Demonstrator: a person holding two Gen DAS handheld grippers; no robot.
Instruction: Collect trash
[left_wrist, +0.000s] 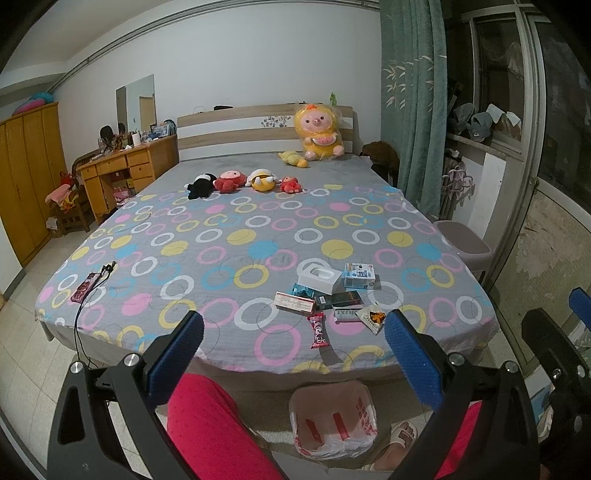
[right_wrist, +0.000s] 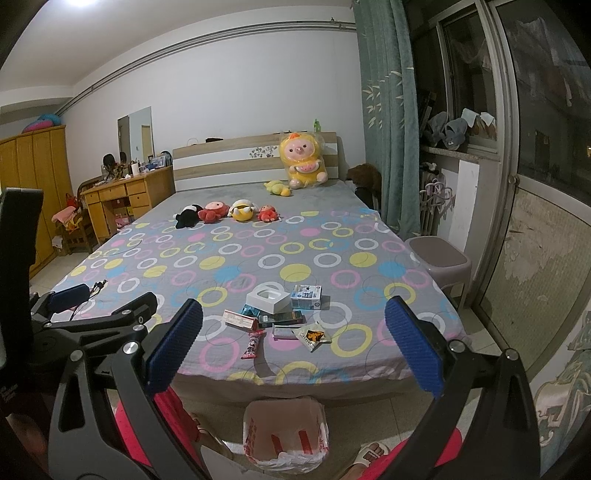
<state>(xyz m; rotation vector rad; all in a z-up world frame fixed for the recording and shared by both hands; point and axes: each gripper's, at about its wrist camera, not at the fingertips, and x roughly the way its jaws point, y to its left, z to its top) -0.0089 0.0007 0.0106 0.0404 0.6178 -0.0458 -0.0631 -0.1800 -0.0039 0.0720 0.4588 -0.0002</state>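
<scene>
Trash lies clustered on the bed (left_wrist: 155, 251) near its foot edge, at about one o'clock from the left gripper (left_wrist: 294, 339): a white box (left_wrist: 319, 278), a blue-and-white carton (left_wrist: 359, 276), flat packets, a red wrapper (left_wrist: 318, 329) and a foil sachet (left_wrist: 370, 318). These look light; the cartons seem stiff enough to pinch across their short sides, while the wrapper and sachet are probably thin and slippery, best taken by an edge. A bag-lined bin (left_wrist: 332, 421) waits on the floor at six o'clock. Both the left gripper and the right gripper (right_wrist: 293, 341) hover wide open, holding and touching nothing.
</scene>
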